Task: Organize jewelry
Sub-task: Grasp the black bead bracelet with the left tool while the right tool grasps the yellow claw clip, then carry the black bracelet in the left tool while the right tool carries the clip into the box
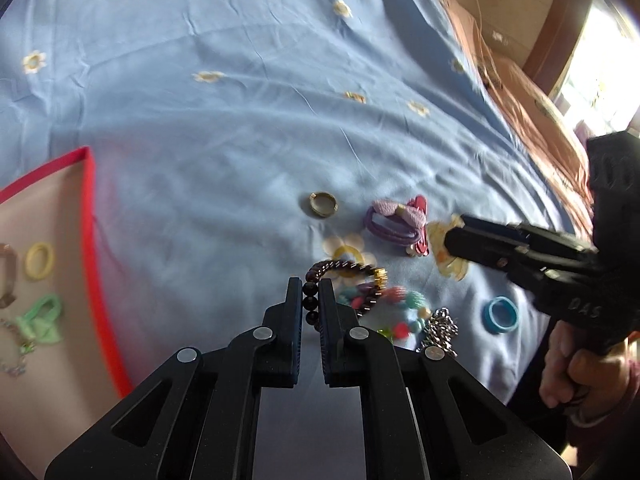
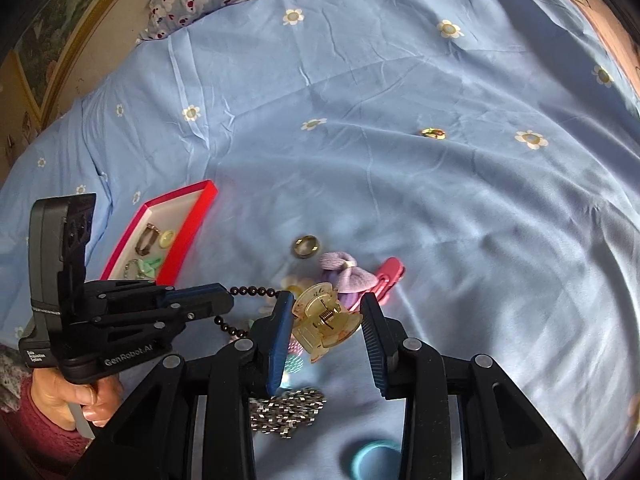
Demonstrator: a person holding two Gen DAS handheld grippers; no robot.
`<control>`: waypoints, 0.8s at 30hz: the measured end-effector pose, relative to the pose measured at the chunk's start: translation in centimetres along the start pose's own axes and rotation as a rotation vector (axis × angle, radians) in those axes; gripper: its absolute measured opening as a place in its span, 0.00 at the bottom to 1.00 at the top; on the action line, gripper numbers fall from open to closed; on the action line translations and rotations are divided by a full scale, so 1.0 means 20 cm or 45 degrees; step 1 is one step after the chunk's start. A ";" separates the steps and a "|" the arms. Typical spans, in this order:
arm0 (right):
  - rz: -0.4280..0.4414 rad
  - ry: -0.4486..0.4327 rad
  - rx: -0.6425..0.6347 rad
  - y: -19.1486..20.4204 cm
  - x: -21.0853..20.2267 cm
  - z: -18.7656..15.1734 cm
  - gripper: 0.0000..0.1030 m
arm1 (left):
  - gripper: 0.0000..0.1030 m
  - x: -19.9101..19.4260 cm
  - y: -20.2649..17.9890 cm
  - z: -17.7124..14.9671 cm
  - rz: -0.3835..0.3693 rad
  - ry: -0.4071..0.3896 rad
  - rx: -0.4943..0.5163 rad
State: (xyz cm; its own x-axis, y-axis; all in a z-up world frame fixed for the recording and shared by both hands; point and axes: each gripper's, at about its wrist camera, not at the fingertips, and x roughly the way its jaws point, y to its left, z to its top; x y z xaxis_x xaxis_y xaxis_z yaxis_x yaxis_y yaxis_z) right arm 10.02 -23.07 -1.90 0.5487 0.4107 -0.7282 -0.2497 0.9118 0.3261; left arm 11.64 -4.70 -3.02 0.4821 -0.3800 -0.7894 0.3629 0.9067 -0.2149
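Round dark-bead bracelet (image 1: 320, 280) in left claw (image 1: 311, 292), wrinkled bedsheet (image 1: 240, 140)

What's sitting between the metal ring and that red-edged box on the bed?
Nothing but bare blue bedsheet. Both wrist views show an empty stretch of cloth between the metal ring and the red-edged box; the other jewelry lies on the ring's far side.

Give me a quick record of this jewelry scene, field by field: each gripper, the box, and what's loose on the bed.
left gripper: shut on dark beaded bracelet
right gripper: open, around beige hair claw clip
red-rimmed box: holds yellow ring, green bow
loose on blue bedsheet: metal ring, purple bow hair tie, silver chain, blue ring
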 end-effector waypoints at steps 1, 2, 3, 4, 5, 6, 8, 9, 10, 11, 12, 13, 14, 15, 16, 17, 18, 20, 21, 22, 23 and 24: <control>0.012 0.001 -0.003 0.02 0.00 0.00 0.33 | 0.06 -0.02 0.01 0.00 0.001 -0.013 -0.008; 0.024 0.003 -0.008 0.04 0.01 0.00 0.33 | 0.06 -0.06 0.02 0.00 0.000 -0.030 -0.018; 0.033 0.003 -0.013 0.06 0.01 0.00 0.33 | 0.06 -0.08 0.03 0.00 0.000 -0.043 -0.025; 0.041 0.005 -0.017 0.07 0.01 0.00 0.33 | 0.06 -0.11 0.04 0.00 0.000 -0.053 -0.030; 0.050 0.006 -0.025 0.10 0.01 0.00 0.33 | 0.06 -0.13 0.05 -0.01 0.001 -0.066 -0.038; 0.056 0.006 -0.031 0.11 0.01 0.00 0.33 | 0.06 -0.16 0.07 -0.01 0.002 -0.080 -0.048; 0.077 0.010 -0.042 0.16 0.02 0.01 0.33 | 0.06 -0.21 0.09 -0.02 0.005 -0.101 -0.065; 0.085 0.011 -0.048 0.18 0.03 0.01 0.33 | 0.06 -0.24 0.11 -0.03 0.006 -0.113 -0.076; 0.089 0.013 -0.053 0.19 0.03 0.01 0.33 | 0.06 -0.26 0.12 -0.03 0.006 -0.122 -0.084; 0.096 0.015 -0.060 0.21 0.04 0.01 0.33 | 0.06 -0.28 0.14 -0.04 0.007 -0.133 -0.094; 0.105 0.017 -0.066 0.23 0.05 0.01 0.33 | 0.06 -0.31 0.15 -0.05 0.012 -0.144 -0.103; 0.112 0.019 -0.069 0.24 0.05 0.02 0.33 | 0.06 -0.33 0.17 -0.05 0.014 -0.152 -0.110; 0.122 0.023 -0.077 0.27 0.06 0.02 0.33 | 0.06 -0.35 0.18 -0.06 0.017 -0.162 -0.120; 0.127 0.024 -0.084 0.29 0.07 0.02 0.33 | 0.06 -0.38 0.20 -0.07 0.023 -0.172 -0.128; 0.133 0.026 -0.090 0.31 0.07 0.02 0.33 | 0.06 -0.39 0.21 -0.07 0.029 -0.179 -0.134; 0.142 0.028 -0.097 0.33 0.08 0.03 0.33 | 0.06 -0.42 0.23 -0.08 0.034 -0.188 -0.143; 0.150 0.029 -0.102 0.35 0.09 0.03 0.33 | 0.06 -0.44 0.25 -0.09 0.037 -0.197 -0.152; 0.170 0.036 -0.116 0.39 0.11 0.03 0.33 | 0.06 -0.48 0.28 -0.10 0.045 -0.213 -0.170; 0.177 0.039 -0.121 0.41 0.12 0.03 0.33 | 0.06 -0.50 0.30 -0.11 0.048 -0.220 -0.178; 0.187 0.044 -0.129 0.43 0.13 0.04 0.33 | 0.06 -0.52 0.32 -0.11 0.052 -0.230 -0.190; 0.195 0.048 -0.137 0.46 0.14 0.04 0.33 | 0.06 -0.54 0.33 -0.11 0.055 -0.236 -0.198; 0.201 0.051 -0.143 0.47 0.15 0.04 0.33 | 0.06 -0.56 0.35 -0.12 0.059 -0.245 -0.212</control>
State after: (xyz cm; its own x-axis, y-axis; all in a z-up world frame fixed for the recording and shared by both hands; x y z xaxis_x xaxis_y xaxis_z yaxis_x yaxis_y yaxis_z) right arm 9.94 -13.29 -0.52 0.4642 0.5462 -0.6972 -0.4188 0.8290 0.3706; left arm 6.87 6.41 2.93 0.6436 -0.3508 -0.6803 0.2086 0.9355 -0.2851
